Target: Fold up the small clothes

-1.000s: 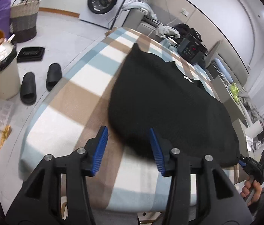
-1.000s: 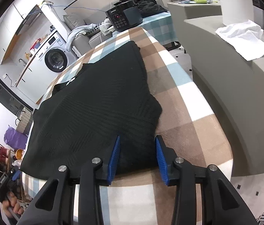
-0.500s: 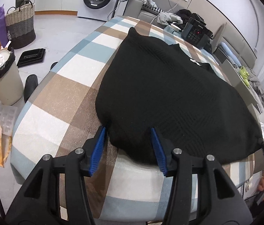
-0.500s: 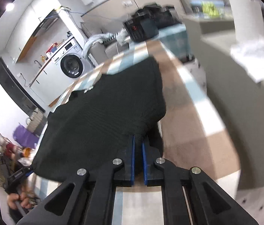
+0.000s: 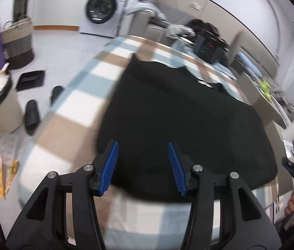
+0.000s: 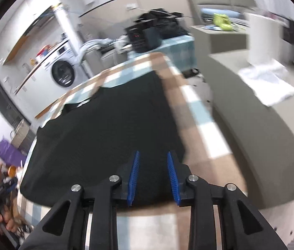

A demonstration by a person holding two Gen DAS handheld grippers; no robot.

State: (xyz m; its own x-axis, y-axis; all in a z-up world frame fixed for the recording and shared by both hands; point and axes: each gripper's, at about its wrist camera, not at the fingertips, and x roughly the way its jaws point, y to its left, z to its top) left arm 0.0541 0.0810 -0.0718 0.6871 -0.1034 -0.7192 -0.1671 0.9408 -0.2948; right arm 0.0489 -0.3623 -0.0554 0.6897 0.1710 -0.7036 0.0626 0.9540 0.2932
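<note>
Fingers of the left gripper (image 5: 142,166) stand wide apart above the near hem of the black garment (image 5: 180,120), gripping nothing. The right gripper (image 6: 152,175) is also parted, narrower, over the same hem. Beyond them the garment lies spread flat on the checked table (image 5: 69,112). I judge no fold is made yet; all the folding is left.

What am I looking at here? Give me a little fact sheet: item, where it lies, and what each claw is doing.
item: black garment
lies on: checked tablecloth, spread flat
left claw: open, at the garment's near edge
right claw: open, jaws either side of the near hem, not gripping
behind: washing machine
on floor: slippers, bin
image: blurred, both views
</note>
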